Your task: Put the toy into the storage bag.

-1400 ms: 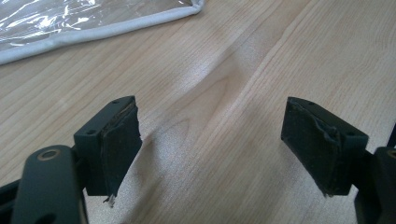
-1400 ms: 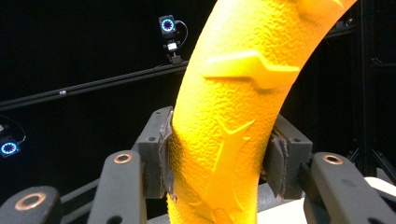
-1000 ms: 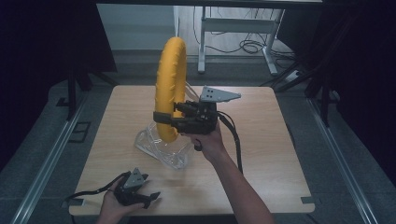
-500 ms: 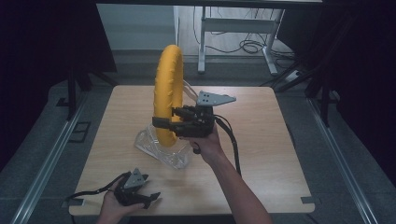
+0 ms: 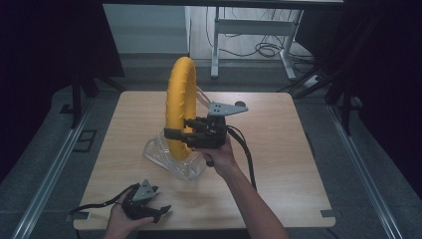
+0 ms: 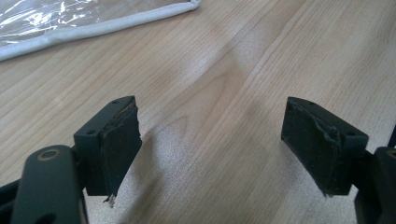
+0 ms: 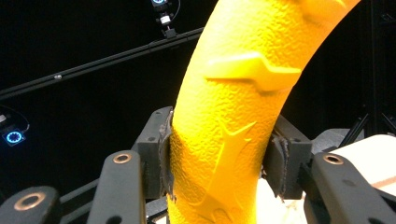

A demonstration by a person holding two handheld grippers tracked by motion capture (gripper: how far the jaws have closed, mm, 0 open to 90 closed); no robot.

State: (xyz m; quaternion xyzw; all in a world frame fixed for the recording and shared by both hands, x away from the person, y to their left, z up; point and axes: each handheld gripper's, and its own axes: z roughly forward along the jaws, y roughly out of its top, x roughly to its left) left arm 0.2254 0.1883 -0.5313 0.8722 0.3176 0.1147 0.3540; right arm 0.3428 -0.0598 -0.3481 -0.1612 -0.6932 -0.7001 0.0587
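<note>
A yellow ring [image 5: 180, 107] stands upright on its edge near the middle of the wooden surface [image 5: 288, 144], its lower part sunk into a clear plastic bag [image 5: 171, 158]. The right claw [image 5: 175, 133] is clamped on the ring's lower part, both pads pressed against its textured yellow skin [image 7: 224, 140], where raised star and bolt shapes show. The left claw [image 5: 161, 211] rests at the near left edge of the surface, jaws wide apart with bare wood between them and the bag's white edging [image 6: 98, 28] beyond.
</note>
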